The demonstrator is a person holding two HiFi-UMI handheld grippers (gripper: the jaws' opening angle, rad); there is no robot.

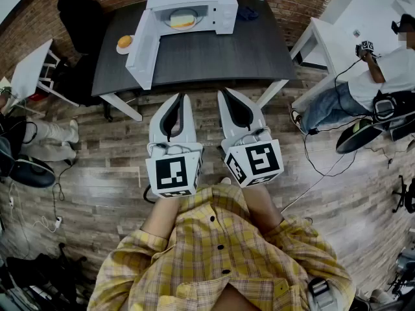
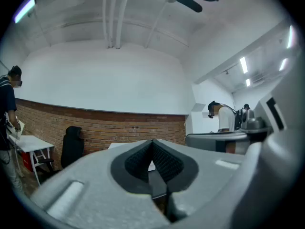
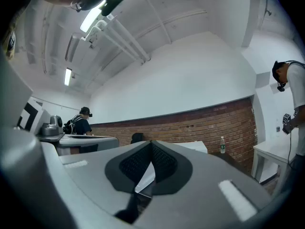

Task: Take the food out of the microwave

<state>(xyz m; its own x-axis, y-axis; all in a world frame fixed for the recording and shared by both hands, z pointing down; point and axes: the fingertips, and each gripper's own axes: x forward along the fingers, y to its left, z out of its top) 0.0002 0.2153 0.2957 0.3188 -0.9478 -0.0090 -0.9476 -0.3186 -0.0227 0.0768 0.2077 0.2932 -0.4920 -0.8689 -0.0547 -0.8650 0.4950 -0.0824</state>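
Bright, even ceiling-tube light — strong fisheye bending, dark vignetted corners.

I see a lab-like workroom: brick wall (image 2: 119, 130), wood floor (image 1: 97, 193), white tables (image 1: 363, 18), loose cables (image 1: 324, 167), a seated person (image 1: 382, 70) with recording gear.

Your left gripper (image 2: 152, 143) points level at a brick wall (image 2: 119, 125), its jaws closed tip to tip with nothing between the dark pads (image 2: 167, 162). A black chair (image 2: 72, 146) stands against that wall. A white desk (image 2: 31, 143) is to its left, with a person (image 2: 8, 104) at the desk's left edge. Another person (image 2: 223, 117) stands far right.
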